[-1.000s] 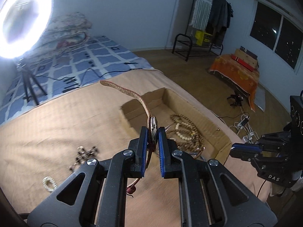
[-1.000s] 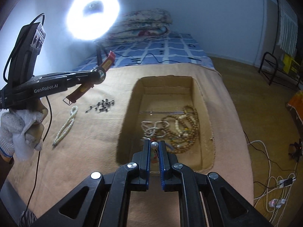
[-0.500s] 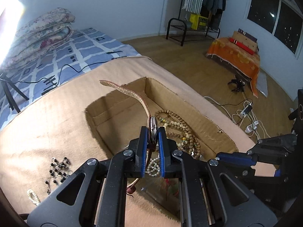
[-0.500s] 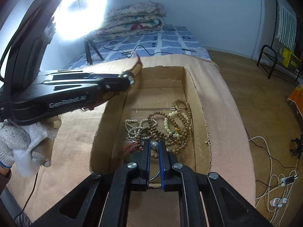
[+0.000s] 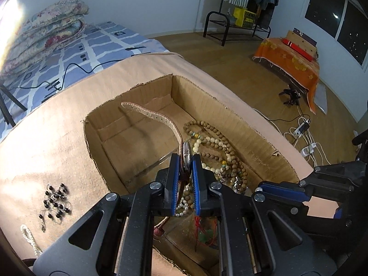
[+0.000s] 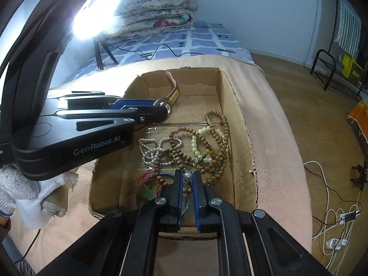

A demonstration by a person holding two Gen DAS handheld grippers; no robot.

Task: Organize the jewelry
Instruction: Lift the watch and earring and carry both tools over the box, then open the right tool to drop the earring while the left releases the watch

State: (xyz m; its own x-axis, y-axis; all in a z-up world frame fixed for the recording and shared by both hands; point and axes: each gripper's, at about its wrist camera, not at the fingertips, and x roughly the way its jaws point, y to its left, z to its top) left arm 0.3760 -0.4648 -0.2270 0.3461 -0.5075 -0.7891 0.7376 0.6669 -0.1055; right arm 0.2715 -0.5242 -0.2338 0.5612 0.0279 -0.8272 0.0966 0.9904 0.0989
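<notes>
A wristwatch [image 5: 186, 154] with a pale strap [image 5: 149, 115] is clamped by its case in my left gripper [image 5: 185, 161], which hangs over the open cardboard box [image 5: 230, 108]. In the right wrist view the same left gripper [image 6: 166, 110] reaches in from the left, watch [image 6: 163, 104] at its tips, above the box [image 6: 239, 124]. My right gripper [image 6: 188, 177] is shut on a pale grey bead [image 6: 188, 176] on a blue cord, low over the box's near end. Wooden and pearl bead strings [image 6: 207, 142] lie heaped in the box.
A black bead piece [image 5: 55, 201] and a white braided cord [image 5: 28, 237] lie on the tan cloth left of the box. A gloved hand [image 6: 13, 191] carries the left gripper. A ring light [image 6: 96, 7] glares at the back left. Cables trail on the floor to the right.
My left gripper has carried the watch rightward and down, from over the cloth to over the box. My right gripper has sunk closer to the box's near end, still gripping the bead.
</notes>
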